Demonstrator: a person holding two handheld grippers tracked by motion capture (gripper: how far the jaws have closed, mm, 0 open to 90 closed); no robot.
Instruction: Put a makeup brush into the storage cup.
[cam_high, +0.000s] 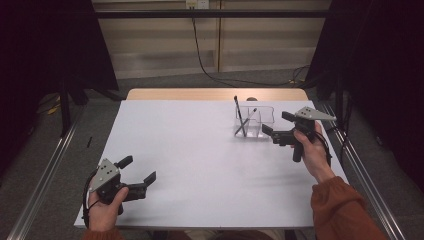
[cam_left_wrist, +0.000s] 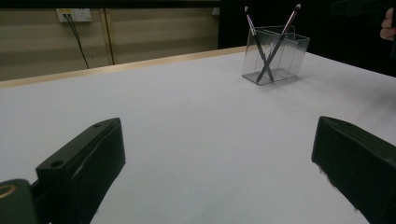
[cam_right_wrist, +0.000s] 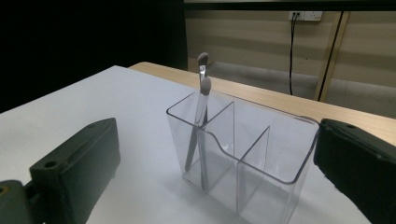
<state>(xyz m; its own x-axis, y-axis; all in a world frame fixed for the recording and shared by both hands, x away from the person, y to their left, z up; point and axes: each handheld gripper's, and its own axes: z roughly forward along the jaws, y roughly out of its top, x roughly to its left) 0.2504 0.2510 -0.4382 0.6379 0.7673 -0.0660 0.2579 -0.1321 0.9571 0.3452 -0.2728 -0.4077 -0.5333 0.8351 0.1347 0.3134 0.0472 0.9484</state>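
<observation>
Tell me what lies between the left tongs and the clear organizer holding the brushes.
Nothing: in the high view, bare white table separates the left tongs from the clear organizer. The left gripper view shows the same bare stretch.

We note a white table (cam_high: 200, 160) with a wood far edge; a clear divided organizer (cam_high: 255, 122) stands on it, just beside the right gripper (cam_high: 274, 127).

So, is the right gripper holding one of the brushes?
No, the right gripper is open beside the organizer, both brushes inside.
</observation>
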